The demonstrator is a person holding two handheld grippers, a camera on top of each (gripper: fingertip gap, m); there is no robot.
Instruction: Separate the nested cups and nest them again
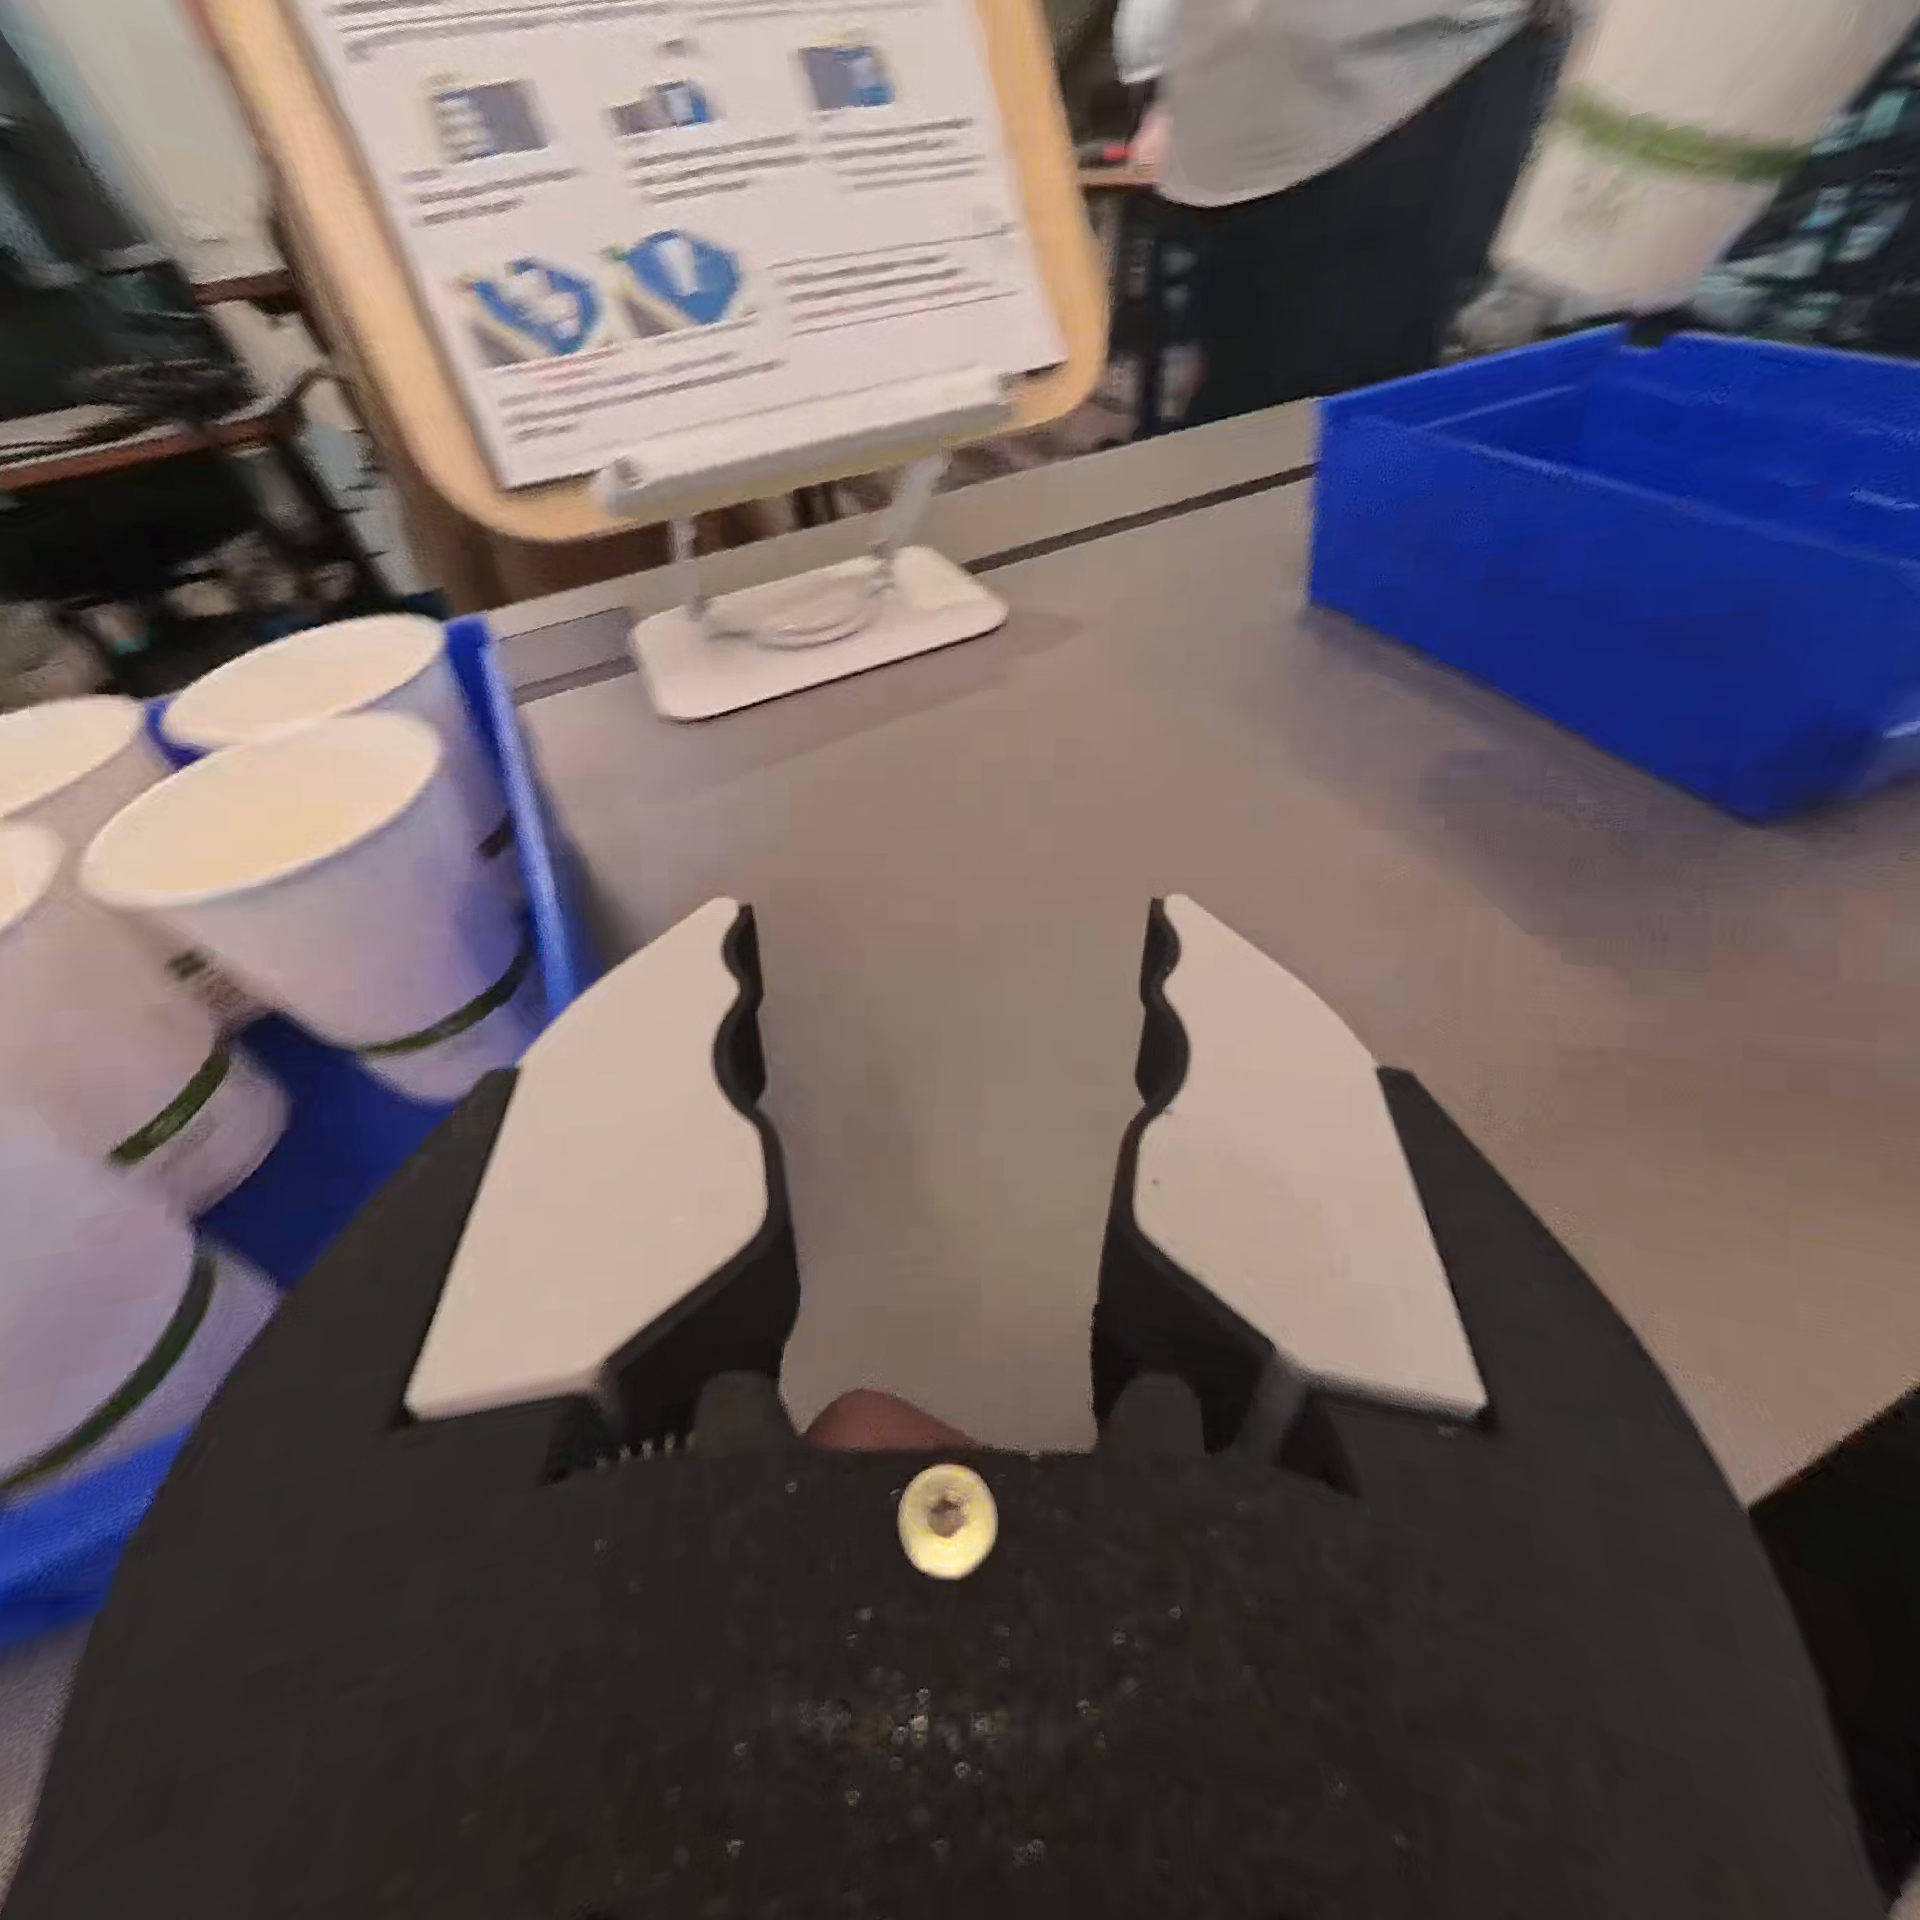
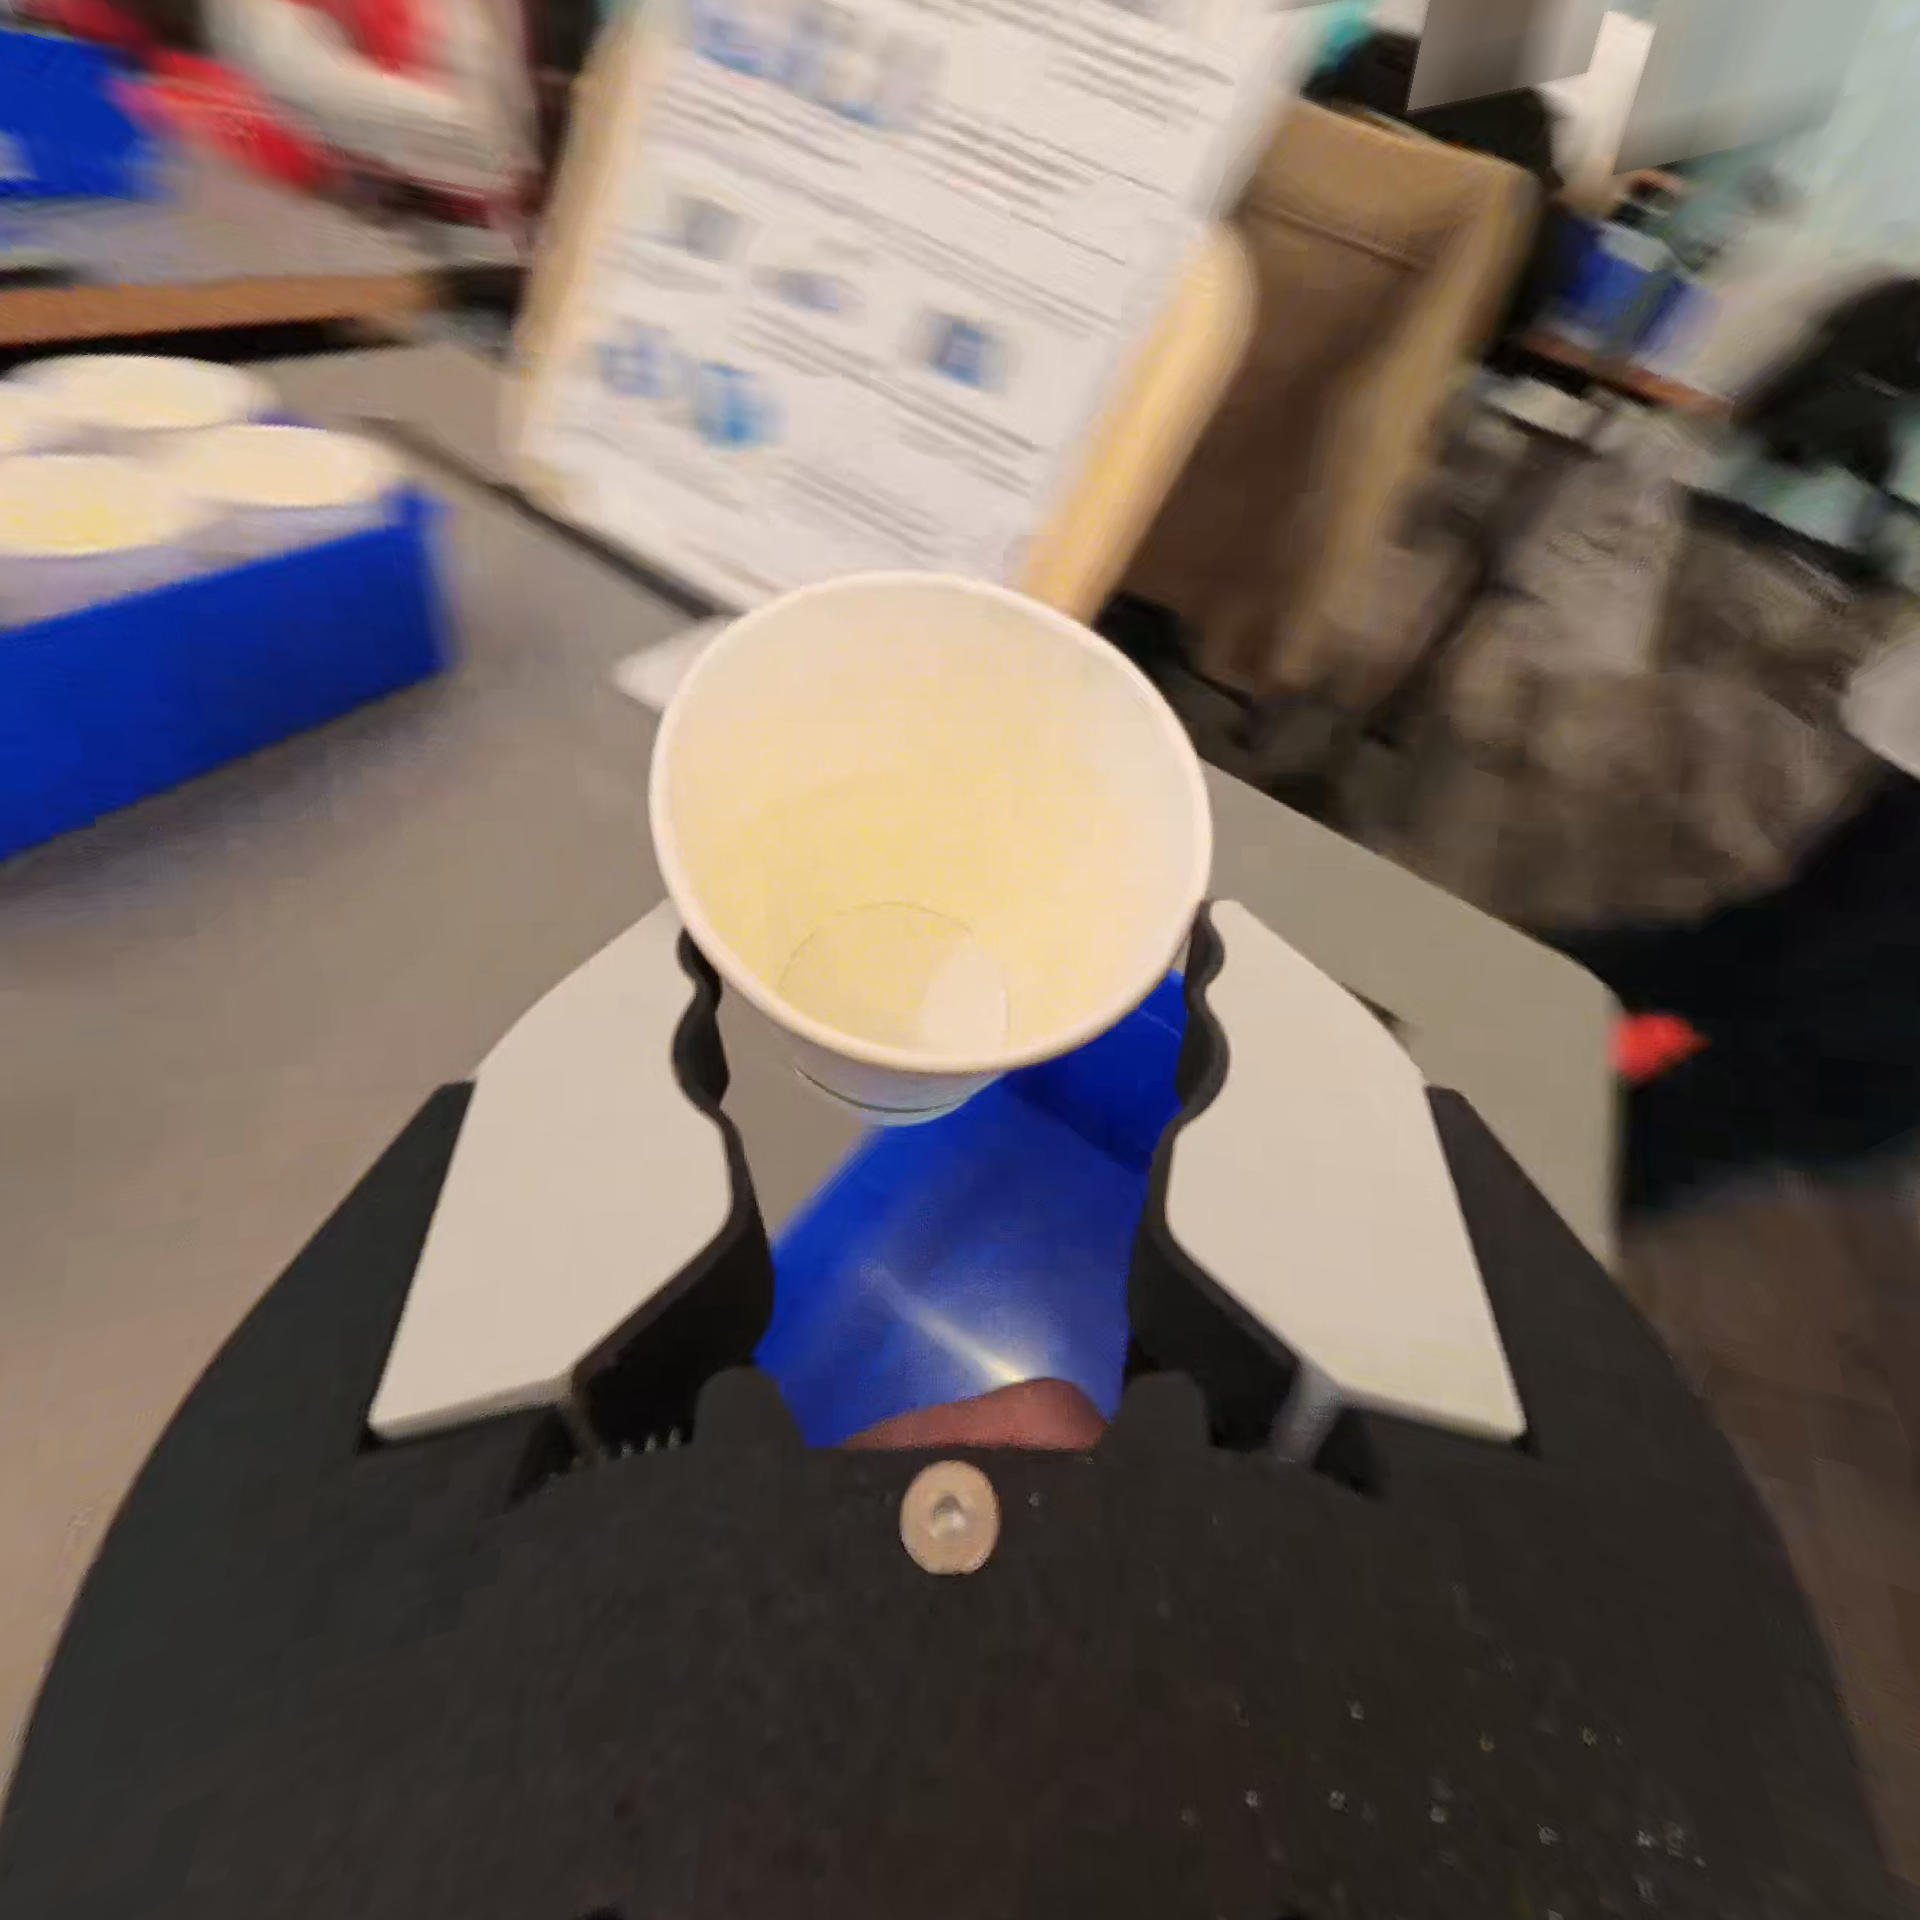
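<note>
One white paper cup point(image 2: 930, 831) sits pinched upright in our right gripper point(image 2: 940, 997) above the empty blue plastic bin point(image 2: 966, 1278), likely for dropping in; our left gripper point(image 1: 951, 997) hangs spread and empty beside the blue crate of white paper cups point(image 1: 270, 883).

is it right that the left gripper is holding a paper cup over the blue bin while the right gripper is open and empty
Not quite: the sides are swapped. The right wrist view shows the right gripper closed on a white paper cup above a blue bin. The left wrist view shows the left gripper open and empty over the grey table.
</note>
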